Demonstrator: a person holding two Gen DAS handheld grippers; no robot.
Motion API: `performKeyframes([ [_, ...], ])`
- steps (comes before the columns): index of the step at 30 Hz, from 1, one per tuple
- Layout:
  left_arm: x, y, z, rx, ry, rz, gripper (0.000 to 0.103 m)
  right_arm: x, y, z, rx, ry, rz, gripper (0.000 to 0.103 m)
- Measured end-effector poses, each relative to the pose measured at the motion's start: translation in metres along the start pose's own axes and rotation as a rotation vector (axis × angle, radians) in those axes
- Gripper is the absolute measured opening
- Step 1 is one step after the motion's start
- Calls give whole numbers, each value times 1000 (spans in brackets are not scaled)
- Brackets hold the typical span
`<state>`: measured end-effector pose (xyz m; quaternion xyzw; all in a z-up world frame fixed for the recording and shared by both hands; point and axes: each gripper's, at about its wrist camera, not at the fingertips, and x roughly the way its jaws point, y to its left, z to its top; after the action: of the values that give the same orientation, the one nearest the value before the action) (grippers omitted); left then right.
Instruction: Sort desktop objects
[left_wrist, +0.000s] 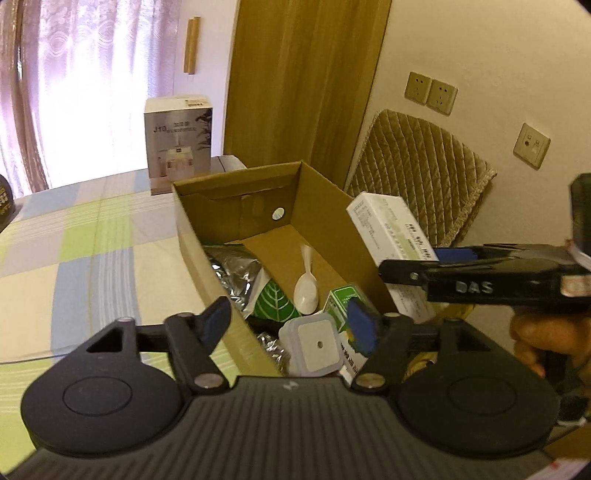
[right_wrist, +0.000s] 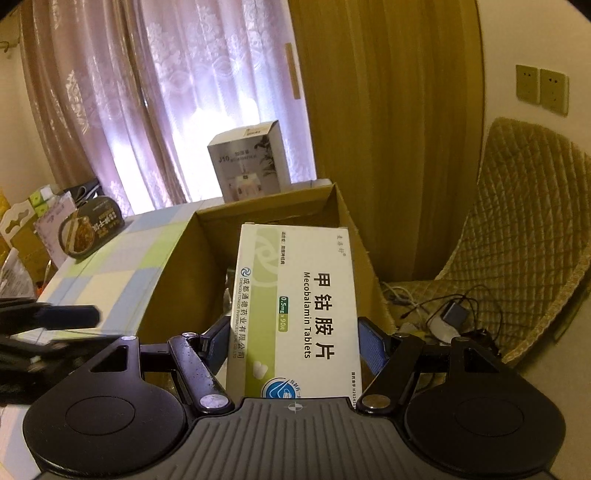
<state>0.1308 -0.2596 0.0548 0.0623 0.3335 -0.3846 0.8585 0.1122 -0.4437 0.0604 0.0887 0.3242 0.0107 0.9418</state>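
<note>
- White-and-green tablet box (right_wrist: 295, 314) sits clamped between our right gripper (right_wrist: 295, 343) pads, above the cardboard box (left_wrist: 207, 236).
- We judge an early release risks the carton striking the near wall and falling outside.
- Our left gripper (left_wrist: 291, 321) hangs with jaws apart, empty, over a white square item (left_wrist: 314, 347).

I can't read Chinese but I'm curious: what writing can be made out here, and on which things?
"Mecobalamin Tablets", "0.5mg x 90": medicine box in the right gripper, with large Chinese characters.
"J10": grey carton on the table.
"DAS": side of the right gripper in the left view.
Small print on the medicine box and the bowl lid: too small to read.
</note>
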Motion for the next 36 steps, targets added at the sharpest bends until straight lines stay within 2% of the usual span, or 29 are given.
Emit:
performKeyframes([
  [9, -24, 8, -9, -21, -35, 31, 82, 28, 16, 17, -31, -3, 23, 69],
  [11, -27, 10, -11, -22, -38, 40, 85, 33, 16, 21, -26, -10, 23, 91],
  [12, -29, 10, -12, -20, -42, 48, 85, 30, 16, 22, -16, -25, 26, 93],
  [16, -36, 5, -18, 30, -45, 101, 86, 9, 19, 18, -16, -53, 19, 94],
  [19, -43, 4, -26, 20, -60, 125, 97, -12, 18, 6, -17, -61, -10, 101],
  [21, -49, 1, -31, 8, -70, 130, 102, -28, 16, -2, 5, -68, -21, 101],
  [30, -80, -21, -56, -40, -50, 107, 102, -107, 22, -50, 57, -57, -60, 101],
  [36, -101, -40, -75, -45, -42, 142, 102, -147, 37, -73, 27, -64, -71, 101],
])
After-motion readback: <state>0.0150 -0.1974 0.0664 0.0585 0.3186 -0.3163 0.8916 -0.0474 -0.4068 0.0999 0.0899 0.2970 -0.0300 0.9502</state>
